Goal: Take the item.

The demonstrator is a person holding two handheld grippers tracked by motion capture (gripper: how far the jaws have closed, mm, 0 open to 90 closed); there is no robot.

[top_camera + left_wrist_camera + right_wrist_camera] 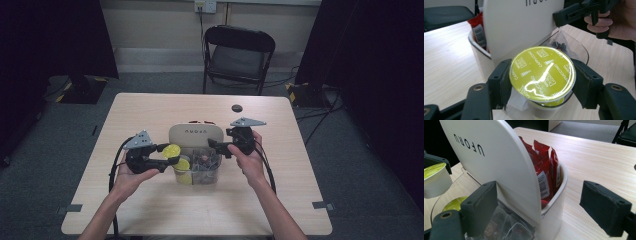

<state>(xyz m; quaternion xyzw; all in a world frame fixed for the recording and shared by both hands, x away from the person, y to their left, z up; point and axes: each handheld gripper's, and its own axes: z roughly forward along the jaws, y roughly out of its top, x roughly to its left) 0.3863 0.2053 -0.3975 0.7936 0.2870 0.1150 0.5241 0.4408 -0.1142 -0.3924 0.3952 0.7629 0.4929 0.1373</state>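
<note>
Facing upward: yellow-lidded capsule (542, 72), axis upright.

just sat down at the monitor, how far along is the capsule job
Done: the white lid stands open with the open right gripper around its edge, and one yellow capsule lies in the clear box. In hand: the left gripper grips another cappuccino capsule above the box. Left: moving it, whichever way, and shutting the lid.

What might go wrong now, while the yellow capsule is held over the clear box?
The left gripper pinches the coffee capsule only at its rim, so it may slip and fall beside the clear box. The right gripper straddles the raised white lid with open jaws; a nudge might tip the lid.
</note>
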